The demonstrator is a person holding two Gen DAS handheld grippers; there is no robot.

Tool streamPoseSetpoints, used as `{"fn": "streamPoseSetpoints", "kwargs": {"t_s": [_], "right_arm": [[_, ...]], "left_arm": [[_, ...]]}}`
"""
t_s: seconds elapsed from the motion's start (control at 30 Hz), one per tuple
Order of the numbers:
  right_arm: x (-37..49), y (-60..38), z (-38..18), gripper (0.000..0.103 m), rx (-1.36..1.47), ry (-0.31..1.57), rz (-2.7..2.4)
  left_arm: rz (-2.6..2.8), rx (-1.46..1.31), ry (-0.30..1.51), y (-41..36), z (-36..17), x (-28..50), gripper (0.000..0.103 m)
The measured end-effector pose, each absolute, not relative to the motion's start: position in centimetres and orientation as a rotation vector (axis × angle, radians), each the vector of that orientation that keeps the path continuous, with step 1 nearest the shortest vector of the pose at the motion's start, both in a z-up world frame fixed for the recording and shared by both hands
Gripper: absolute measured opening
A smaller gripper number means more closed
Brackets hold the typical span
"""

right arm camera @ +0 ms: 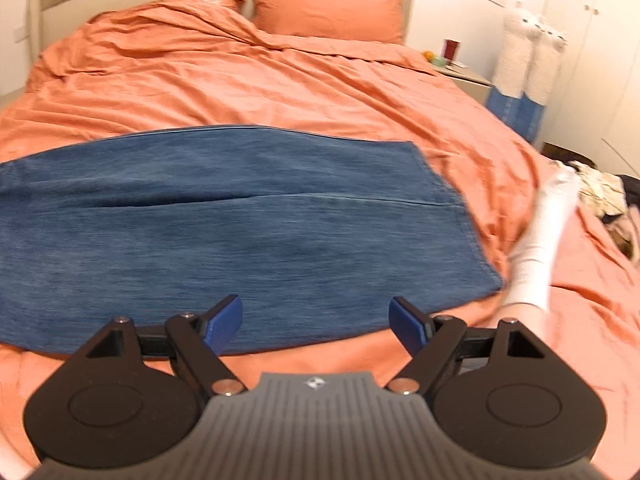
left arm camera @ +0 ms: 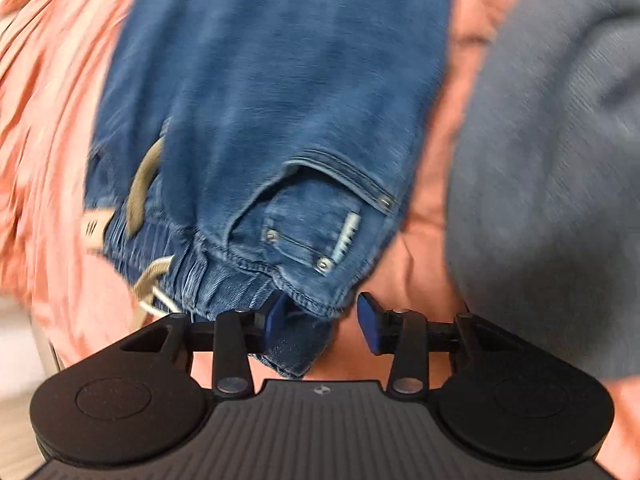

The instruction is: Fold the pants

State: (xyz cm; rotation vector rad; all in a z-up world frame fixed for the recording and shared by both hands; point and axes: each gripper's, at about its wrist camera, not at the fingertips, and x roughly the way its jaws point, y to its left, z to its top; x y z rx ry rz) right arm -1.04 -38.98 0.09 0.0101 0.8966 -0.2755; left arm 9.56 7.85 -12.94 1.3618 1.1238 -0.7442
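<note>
Blue denim pants [left arm camera: 272, 120] lie on an orange bedsheet [left arm camera: 52, 120]. In the left wrist view I see the elastic waistband, a khaki drawstring [left arm camera: 142, 192] and a front pocket with rivets. My left gripper [left arm camera: 322, 318] is open at the waistband corner, which lies between its blue pads without being pinched. In the right wrist view the pant legs [right arm camera: 224, 220] lie flat across the bed, hems to the right. My right gripper [right arm camera: 316, 322] is open and empty just above the near edge of the legs.
A person's grey-clad leg [left arm camera: 552, 180] is at the right in the left wrist view. A white-socked foot [right arm camera: 536, 248] rests on the bed right of the hems. Two orange pillows [right arm camera: 328, 8] and a headboard are at the far end. A nightstand [right arm camera: 460, 68] stands beyond the bed.
</note>
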Motion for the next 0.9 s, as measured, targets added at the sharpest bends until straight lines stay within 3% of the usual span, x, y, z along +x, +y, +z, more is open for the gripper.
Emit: {"fn": "streamPoseSetpoints", "kwargs": {"t_s": [0.23, 0.43, 0.5, 0.57, 0.77, 0.9], "right_arm": [[-0.3, -40.0, -0.1, 0.077, 0.023, 0.926, -0.286], [-0.4, -41.1, -0.1, 0.076, -0.126, 0.872, -0.245], [-0.5, -41.9, -0.4, 0.073, -0.204, 0.873, -0.219], [-0.4, -43.0, -0.8, 0.054, -0.284, 0.902, -0.187], [0.2, -45.8, -3.6, 0.027, -0.498, 1.022, -0.071], [0.6, -46.9, -6.5, 0.025, -0.680, 1.054, -0.014]], "left_arm": [[-0.746, 1.402, 1.061, 8.4, -15.8, 10.0, 0.051], [-0.594, 1.133, 1.028, 10.5, -14.0, 10.7, 0.023], [-0.508, 0.958, 0.989, 11.3, -11.7, 11.2, 0.020], [-0.409, 0.775, 0.943, 12.4, -9.3, 11.6, 0.019], [-0.149, 0.356, 0.839, 14.1, -5.1, 12.5, 0.017], [-0.062, 0.288, 0.830, 13.3, -4.1, 13.5, 0.017]]}}
